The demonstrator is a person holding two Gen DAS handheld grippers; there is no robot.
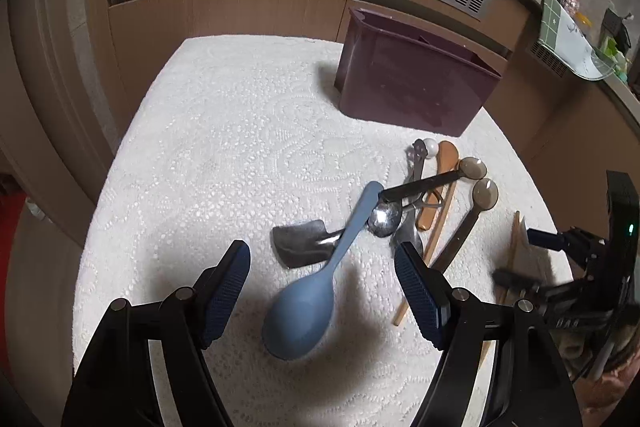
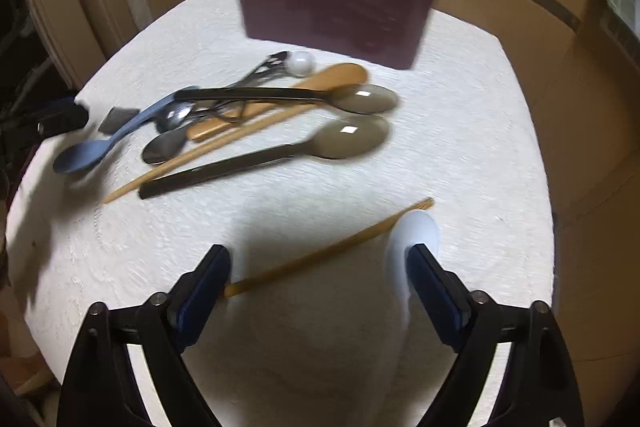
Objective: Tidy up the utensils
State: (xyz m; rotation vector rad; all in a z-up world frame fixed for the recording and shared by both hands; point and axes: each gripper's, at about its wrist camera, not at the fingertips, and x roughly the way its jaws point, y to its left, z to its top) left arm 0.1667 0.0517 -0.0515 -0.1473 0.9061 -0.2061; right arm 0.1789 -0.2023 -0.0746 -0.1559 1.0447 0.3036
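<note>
On the white textured cloth (image 1: 224,131), utensils lie piled in front of the maroon holder (image 1: 412,83), which looks empty. Left gripper (image 1: 322,291) has its jaws spread, nothing pinched, straddling the blue spoon (image 1: 308,303). Right gripper (image 2: 320,283) is likewise spread over a lone wooden chopstick (image 2: 320,259), no contact visible. Advice: drop lower, centre the chopstick between the pads, then close squarely; it's thin and may roll. Count: two translucent brown spoons (image 2: 352,137), one wooden spoon (image 2: 336,75), two chopsticks, at least two metal spoons; tangle hides the rest.
</note>
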